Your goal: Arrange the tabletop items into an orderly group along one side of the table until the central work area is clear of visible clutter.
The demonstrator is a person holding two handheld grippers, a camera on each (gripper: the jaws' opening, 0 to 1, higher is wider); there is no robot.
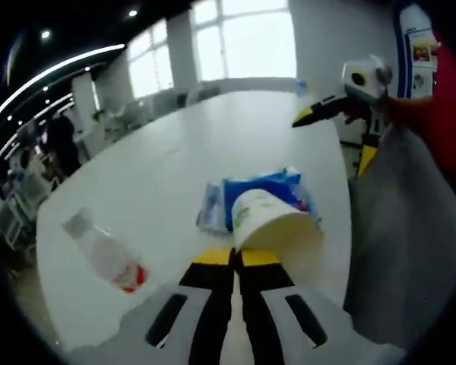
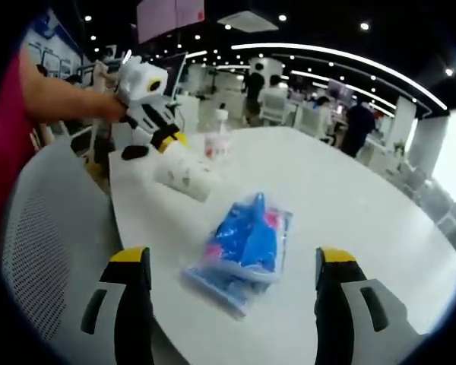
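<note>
We work at a white table (image 1: 213, 144) in a big open office: bright windows lie at 12 o'clock in the left gripper view, rows of ceiling lights and standing people at 12 to 2 in the right gripper view. A grey mesh chair (image 2: 45, 228) sits at 9 there.

No writing is readable; the bottle (image 1: 106, 258) carries a red label, the blue packet (image 2: 243, 247) pink patches.

Our left gripper (image 1: 234, 258) has its jaws pressed together, touching the rim of a tipped paper cup (image 1: 273, 224) that lies against the packet. Our right gripper (image 2: 232, 262) stands wide open, the packet between its jaws. In its view the bottle is upright beyond the cup, at 11 o'clock.
</note>
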